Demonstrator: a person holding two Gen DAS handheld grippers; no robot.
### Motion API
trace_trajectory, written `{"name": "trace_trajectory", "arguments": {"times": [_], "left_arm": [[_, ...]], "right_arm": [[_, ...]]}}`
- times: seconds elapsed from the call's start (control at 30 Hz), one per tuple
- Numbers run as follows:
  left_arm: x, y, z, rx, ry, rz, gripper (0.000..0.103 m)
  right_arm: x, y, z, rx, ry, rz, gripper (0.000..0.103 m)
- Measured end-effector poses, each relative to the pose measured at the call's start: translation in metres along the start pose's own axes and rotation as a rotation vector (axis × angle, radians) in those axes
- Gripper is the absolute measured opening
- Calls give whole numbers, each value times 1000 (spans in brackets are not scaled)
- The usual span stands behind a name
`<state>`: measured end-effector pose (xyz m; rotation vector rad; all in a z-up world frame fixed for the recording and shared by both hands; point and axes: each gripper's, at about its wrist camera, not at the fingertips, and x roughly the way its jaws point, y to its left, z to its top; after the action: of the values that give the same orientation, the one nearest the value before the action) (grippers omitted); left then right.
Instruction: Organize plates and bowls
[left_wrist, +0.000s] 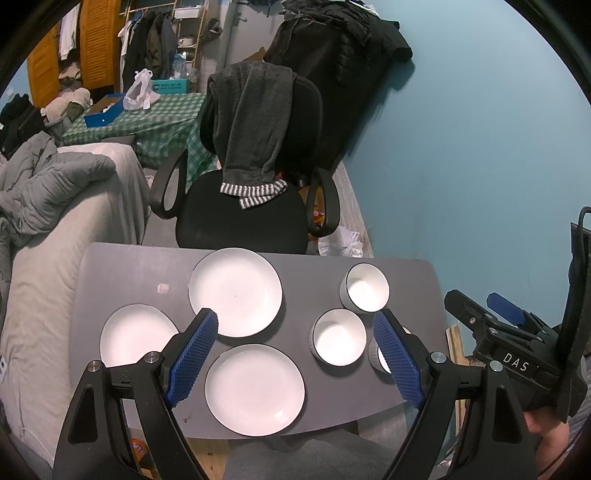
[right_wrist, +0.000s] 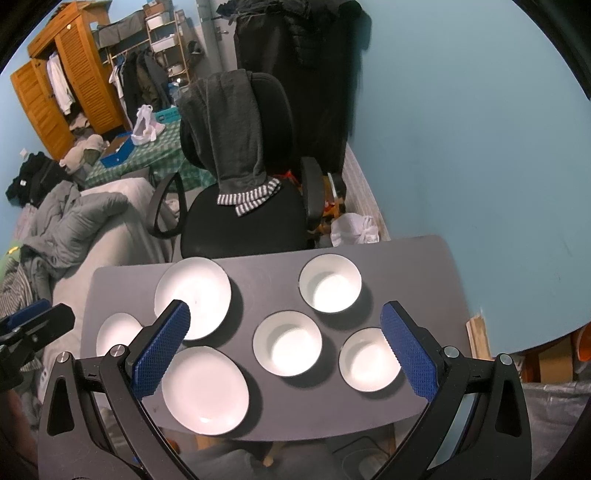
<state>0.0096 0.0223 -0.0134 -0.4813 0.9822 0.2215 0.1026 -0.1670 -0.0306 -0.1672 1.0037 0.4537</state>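
Six white dishes lie apart on the grey table (right_wrist: 258, 295): three plates (right_wrist: 205, 389) from 9 to 7 o'clock, three dark-rimmed bowls (right_wrist: 287, 343) from 1 to 5; bare tabletop runs between the groups; a chair (right_wrist: 243, 221) crowds the far edge; left gripper (left_wrist: 299, 354) and right gripper (right_wrist: 286, 349) hover spread wide, empty.

Dim room, overhead light blowing out the white plates (left_wrist: 235, 291); strong fisheye curvature, dark corners.
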Motion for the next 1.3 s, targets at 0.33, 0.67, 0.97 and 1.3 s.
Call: {"name": "trace_trajectory", "arguments": {"times": [0.33, 0.67, 0.97, 1.3], "left_arm": [[4, 0, 8, -5, -2, -2, 87], [6, 5, 13, -16, -11, 19, 87], [10, 25, 11, -51, -8, 67, 87], [29, 66, -9, -65, 45, 150, 87]], "right_arm": [[3, 2, 3, 1, 4, 1, 101], [8, 7, 11, -10, 13, 17, 101], [20, 14, 26, -45, 32, 45, 101], [53, 40, 27, -172, 82, 123, 101]]}}
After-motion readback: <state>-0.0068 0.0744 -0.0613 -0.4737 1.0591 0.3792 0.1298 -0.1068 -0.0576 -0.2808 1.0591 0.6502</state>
